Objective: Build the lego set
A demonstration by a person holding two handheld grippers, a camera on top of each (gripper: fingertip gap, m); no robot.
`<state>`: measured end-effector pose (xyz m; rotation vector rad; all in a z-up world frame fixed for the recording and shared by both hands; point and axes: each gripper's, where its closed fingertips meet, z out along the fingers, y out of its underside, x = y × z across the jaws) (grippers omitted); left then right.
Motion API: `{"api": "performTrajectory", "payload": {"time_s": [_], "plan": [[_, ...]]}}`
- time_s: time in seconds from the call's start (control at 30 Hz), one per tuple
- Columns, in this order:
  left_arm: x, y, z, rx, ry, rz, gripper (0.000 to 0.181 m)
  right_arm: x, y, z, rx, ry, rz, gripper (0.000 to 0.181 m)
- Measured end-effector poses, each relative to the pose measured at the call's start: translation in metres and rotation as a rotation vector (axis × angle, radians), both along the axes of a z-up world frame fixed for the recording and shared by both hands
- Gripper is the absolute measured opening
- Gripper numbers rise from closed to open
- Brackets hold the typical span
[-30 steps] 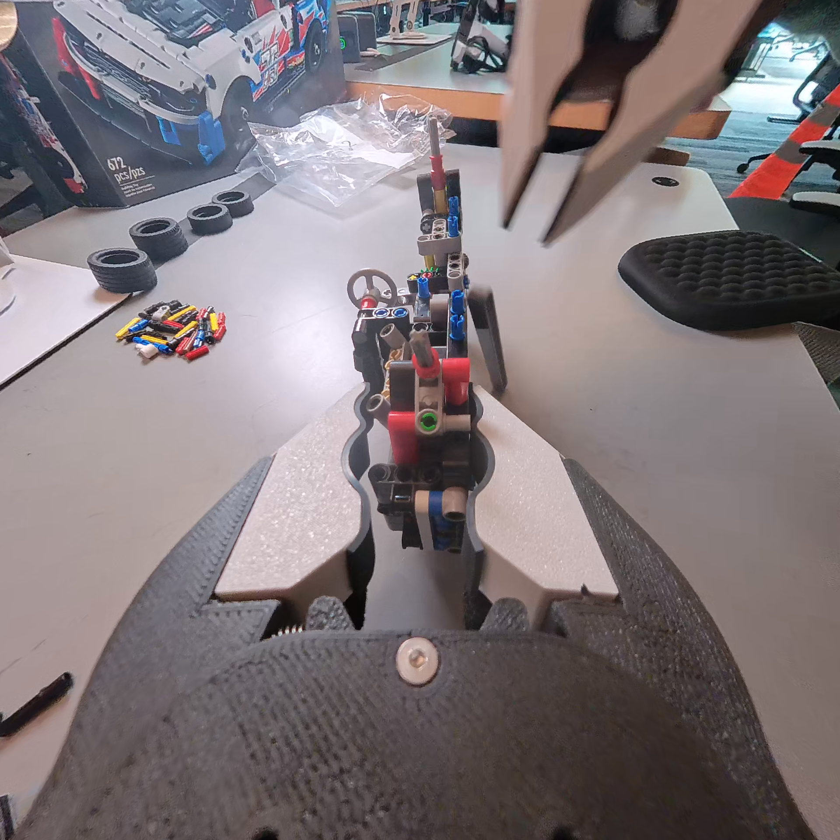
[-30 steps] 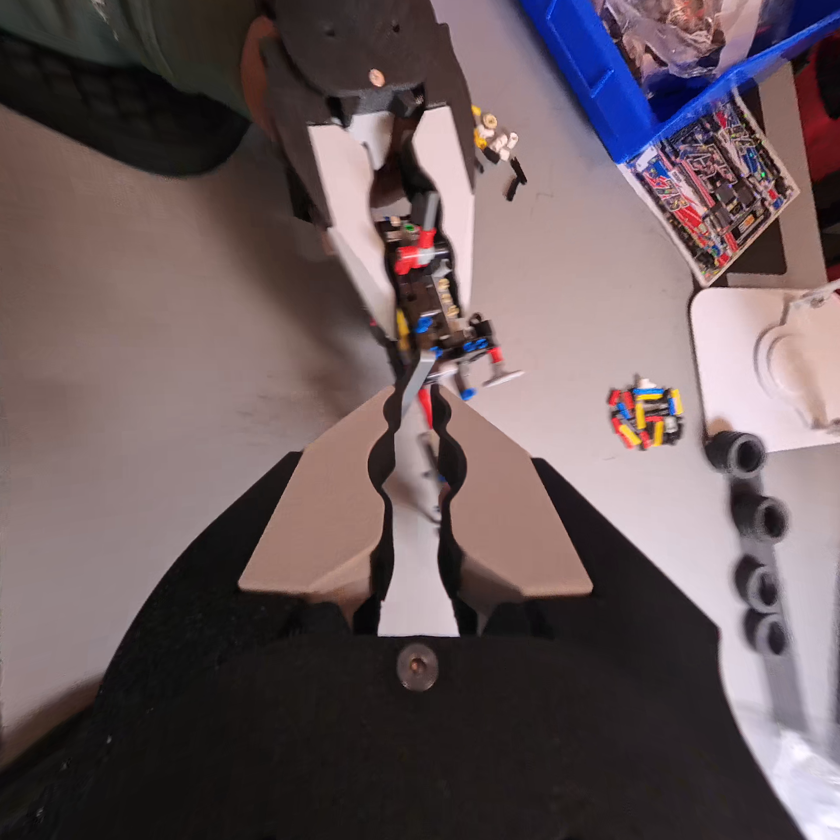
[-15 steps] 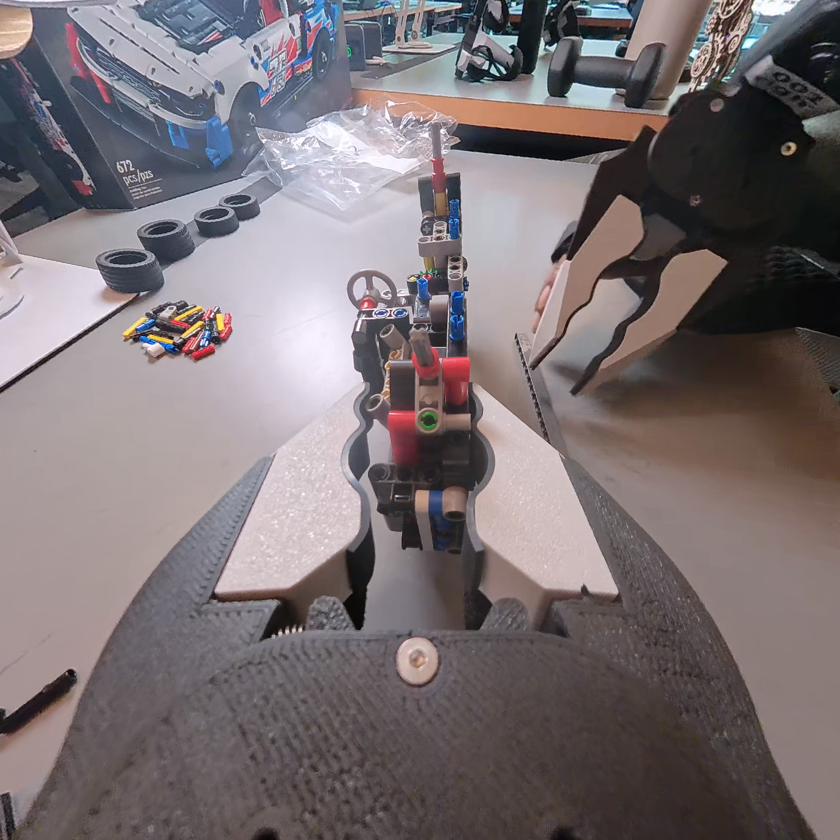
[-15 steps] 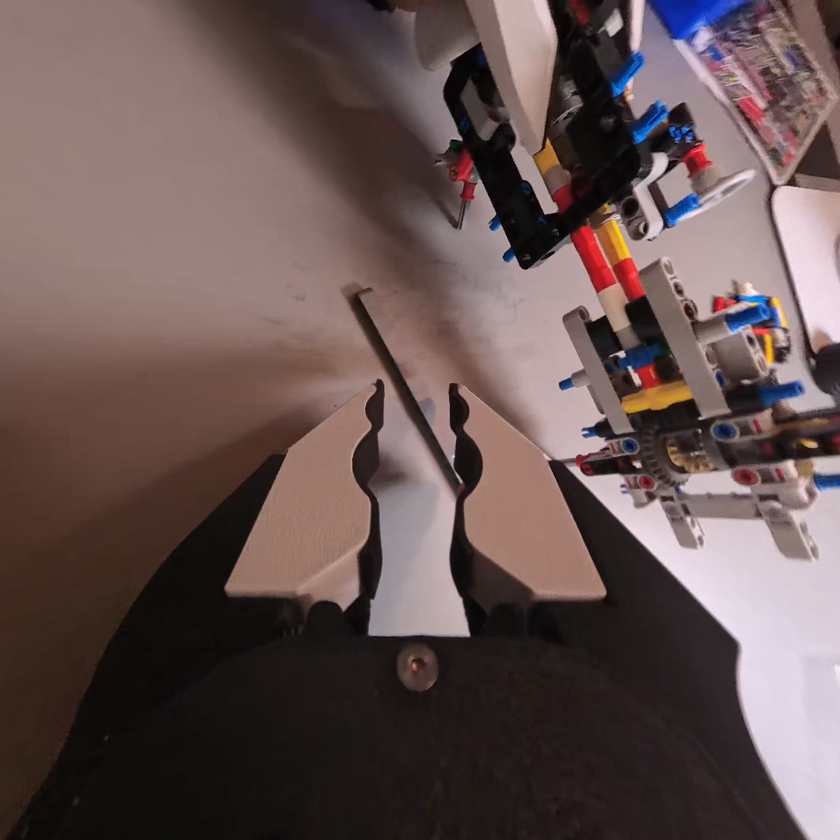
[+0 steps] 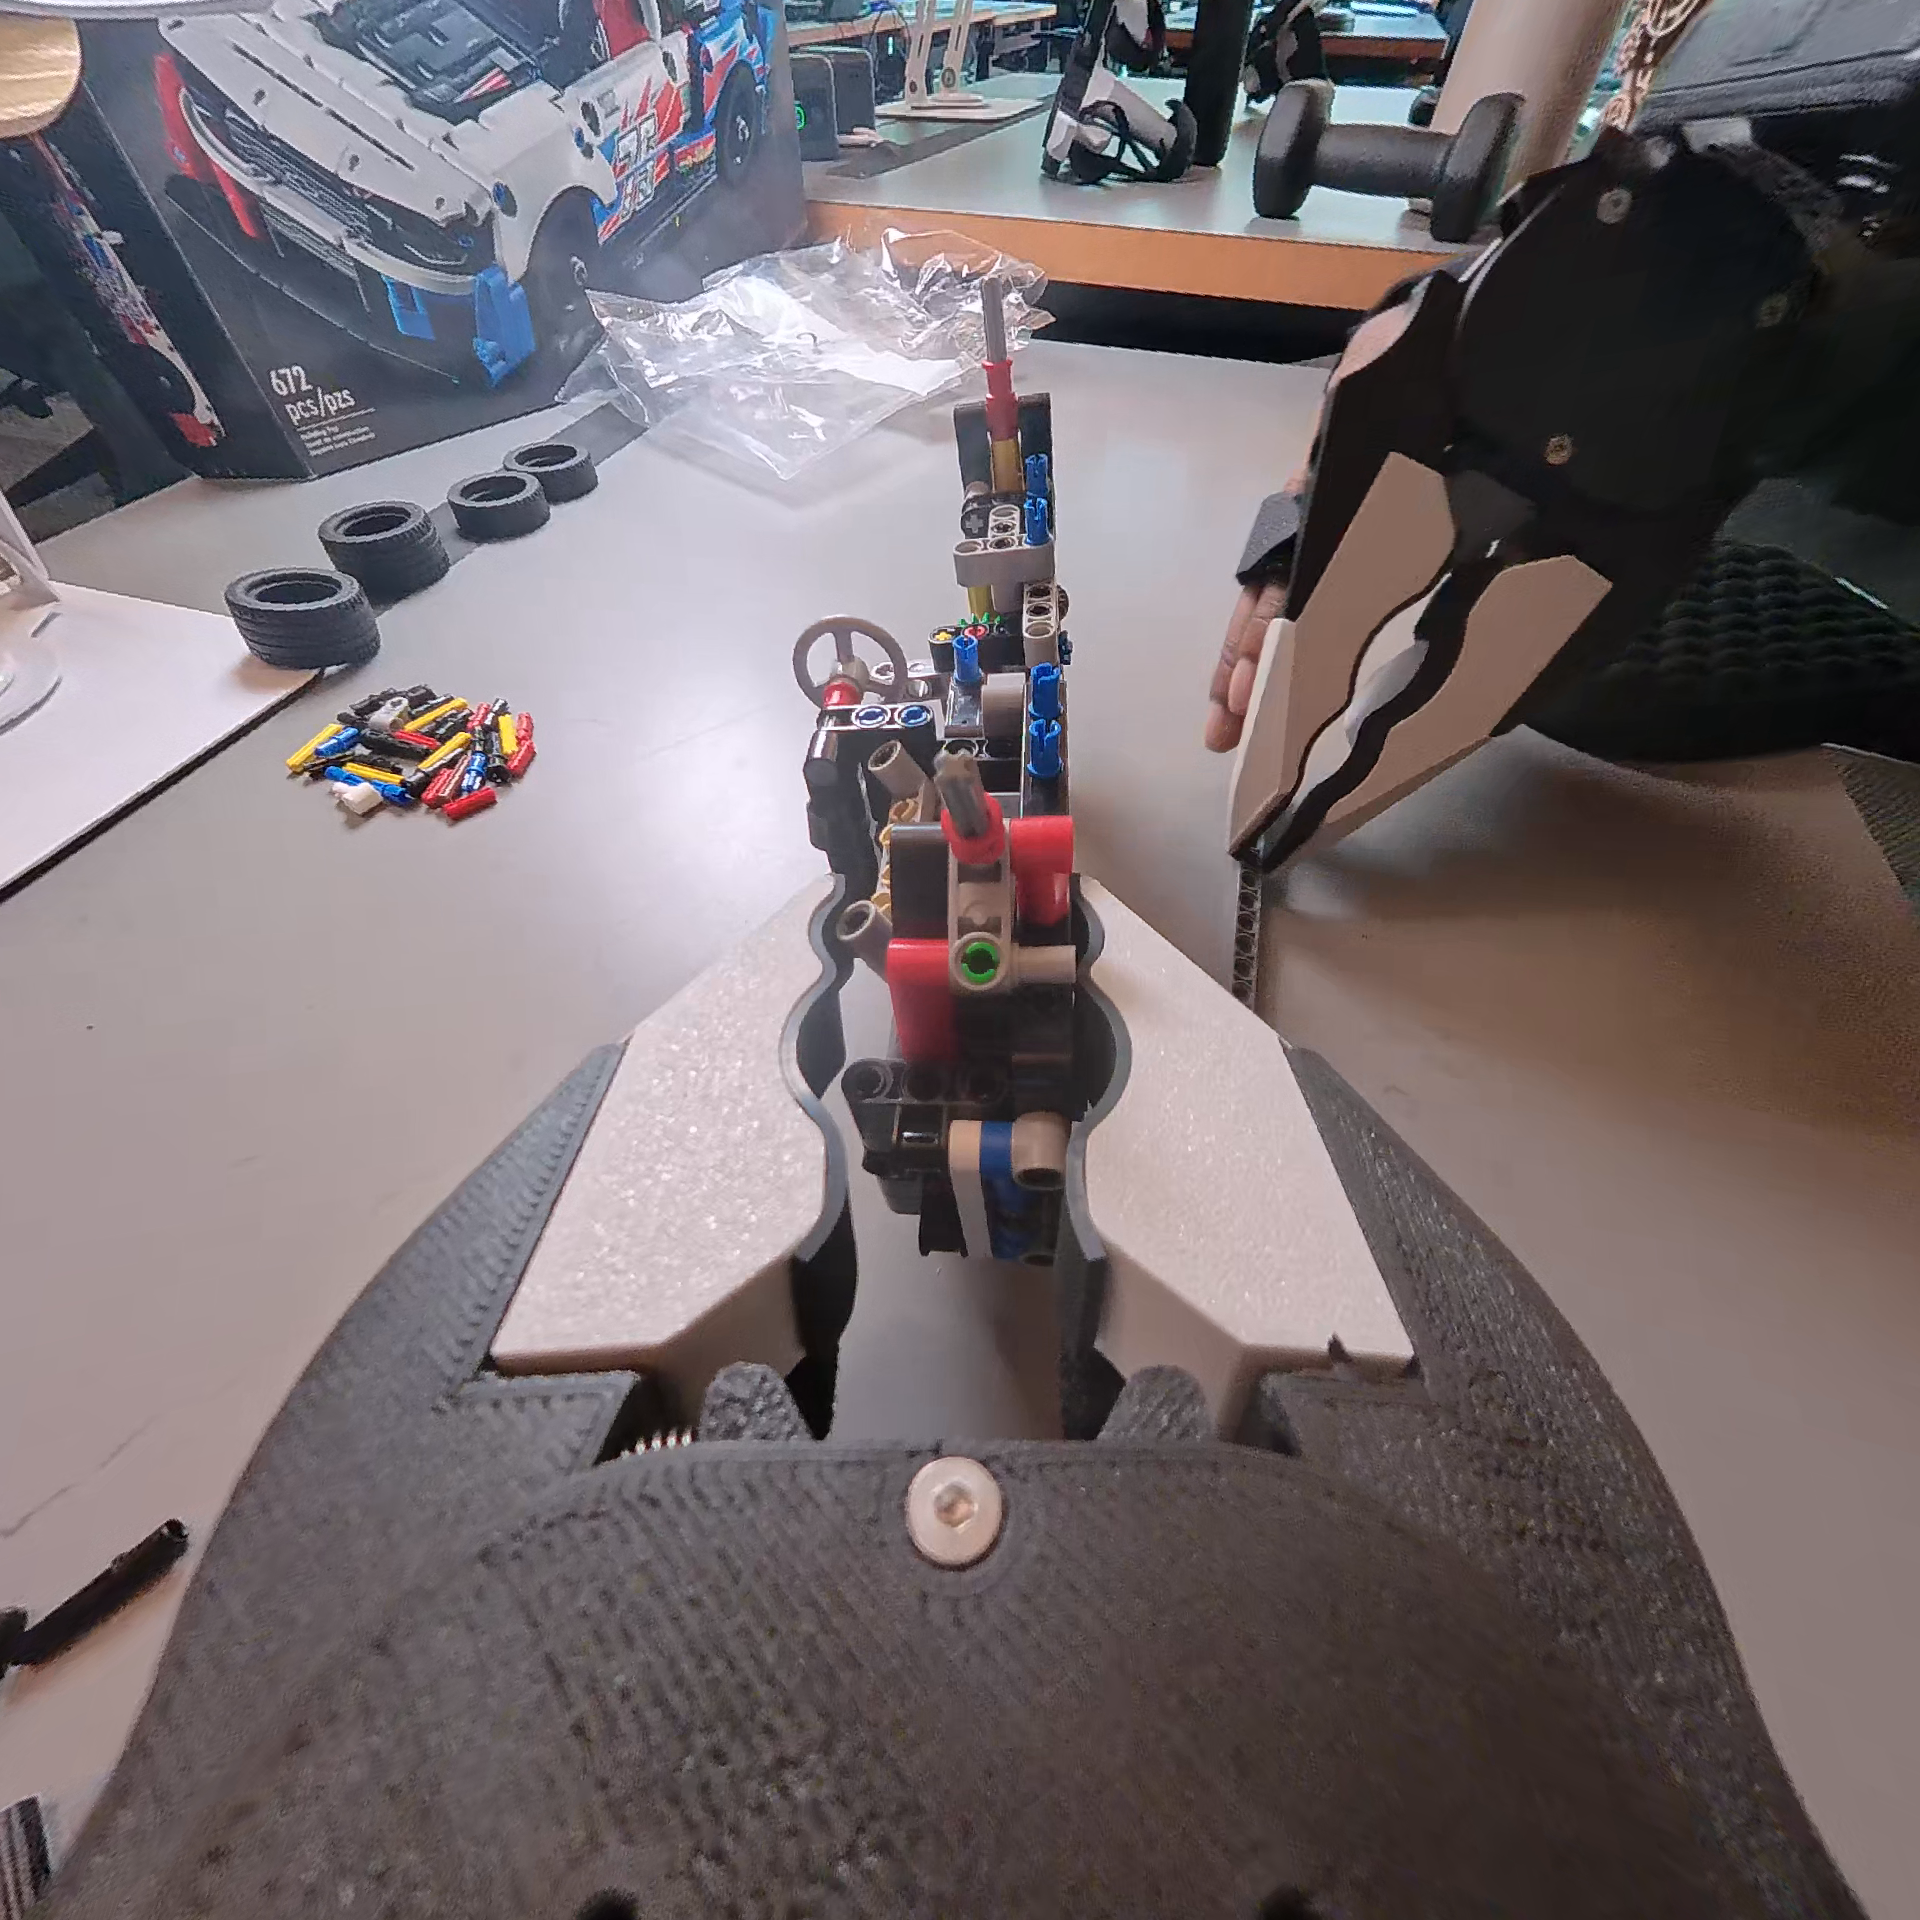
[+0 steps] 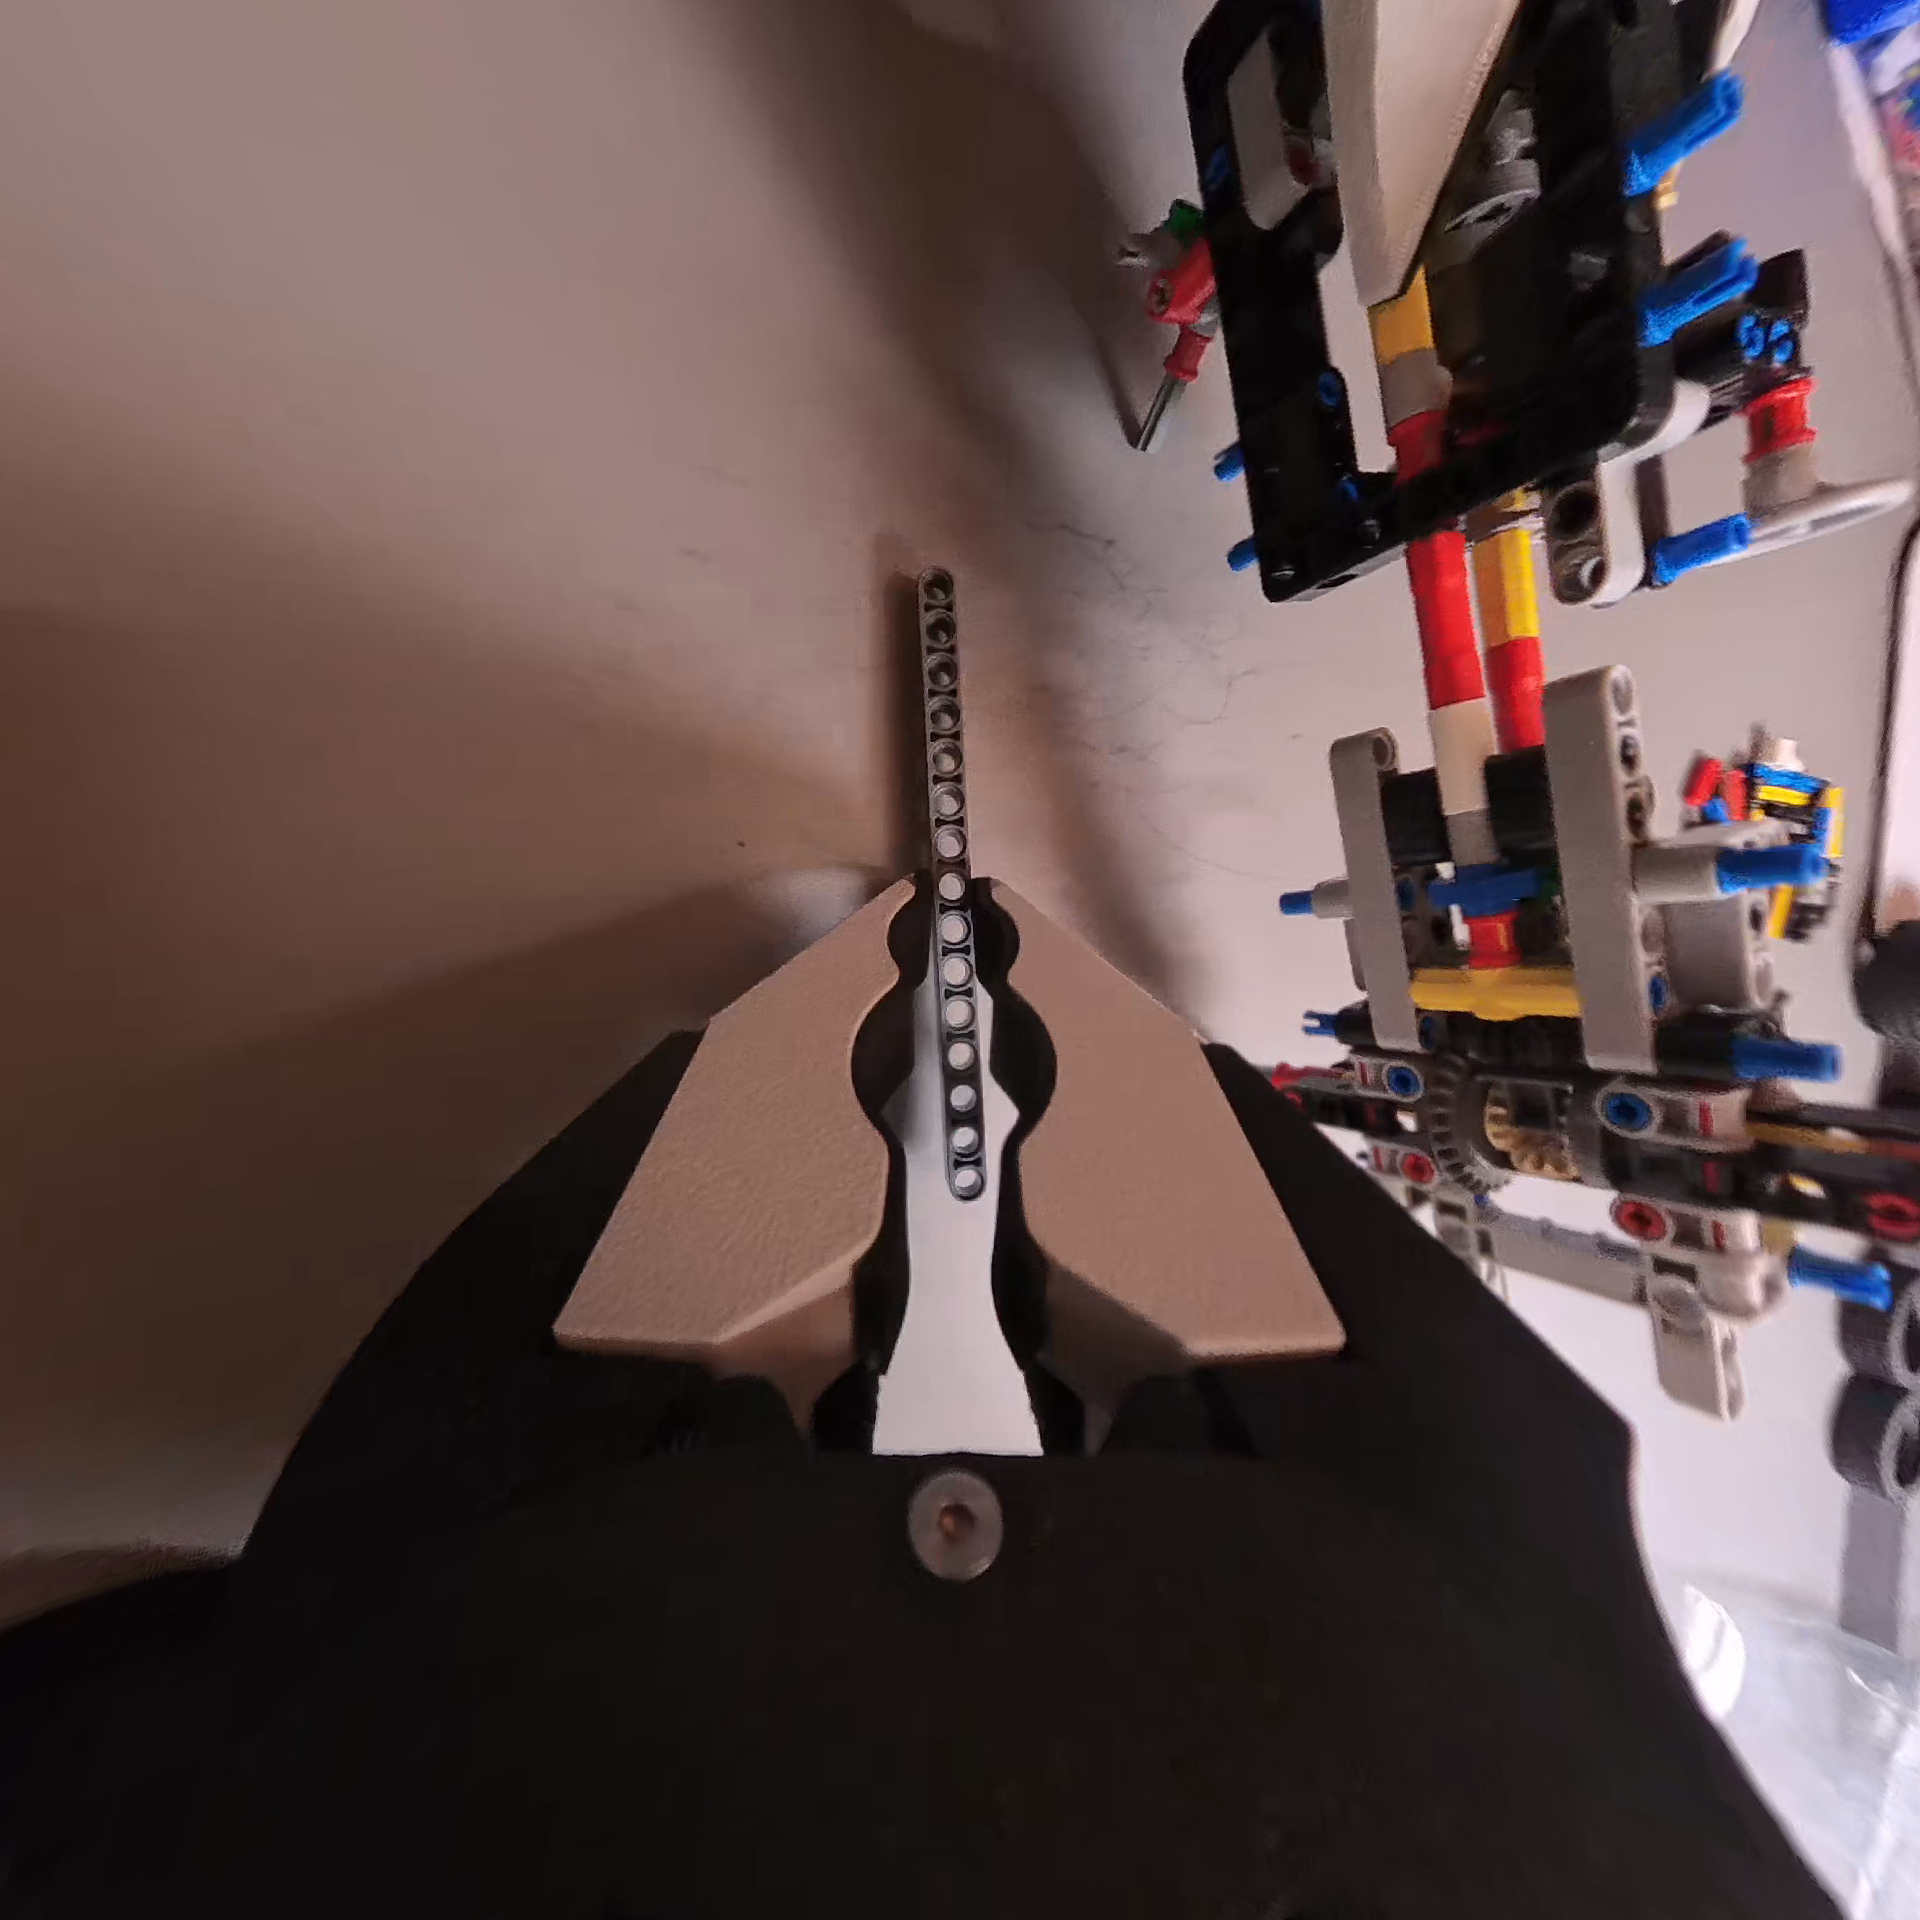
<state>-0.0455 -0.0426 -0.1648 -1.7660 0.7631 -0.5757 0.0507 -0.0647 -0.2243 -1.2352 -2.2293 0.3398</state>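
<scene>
One long dark grey beam [image 6: 951,883] is lying flat on the counter [image 6: 520,520], and your right tool [image 6: 951,883] is straddling its near half, tips low at the surface. The jaws are standing close on either side of it; I cannot tell whether they are pinching it yet or merely bracketing it. Seen from the left wrist, that same beam [image 5: 1247,925] is running along the counter [image 5: 520,1039] at about 3 o'clock of the build, just beside it, with the right tool [image 5: 1262,857] angled down onto its far end.

You are keeping the chassis [image 5: 977,935] clenched in your left tool [image 5: 961,904], gripped at its near end and pointing away toward 12 o'clock. It is already carrying a steering wheel [image 5: 847,655], blue pins along its flank, red and yellow axle parts and, in the right wrist view, a gear section [image 6: 1507,1122].

By my reading, you are partway through: the core frame is taking shape, but much is still waiting. Four tyres [image 5: 301,618] are sitting unmounted in a row at 10 o'clock, a small heap of loose pins [image 5: 416,748] is lying at 9 o'clock, and no body panels are showing on the frame. Behind, at 11 o'clock, the set's box [image 5: 416,208] is standing beside an empty clear bag [image 5: 790,353]. The beam looks like the next piece to go on.
</scene>
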Motion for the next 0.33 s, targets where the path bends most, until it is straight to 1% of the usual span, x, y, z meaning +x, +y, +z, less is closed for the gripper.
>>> {"api": "performTrajectory", "payload": {"time_s": [0.03,0.2,0.33], "plan": [[0.0,0.0,0.0,0.0,0.0,-0.001,0.038,0.002,-0.001,0.0,0.015,0.009,-0.011,0.004],[0.0,0.0,0.0,0.0,-0.001,-0.003,0.038,0.015,-0.007,-0.004,-0.092,-0.028,-0.039,0.004],[0.001,-0.001,0.0,0.004,0.004,-0.003,0.038,0.011,-0.007,-0.005,-0.152,-0.042,-0.028,0.004]]}}
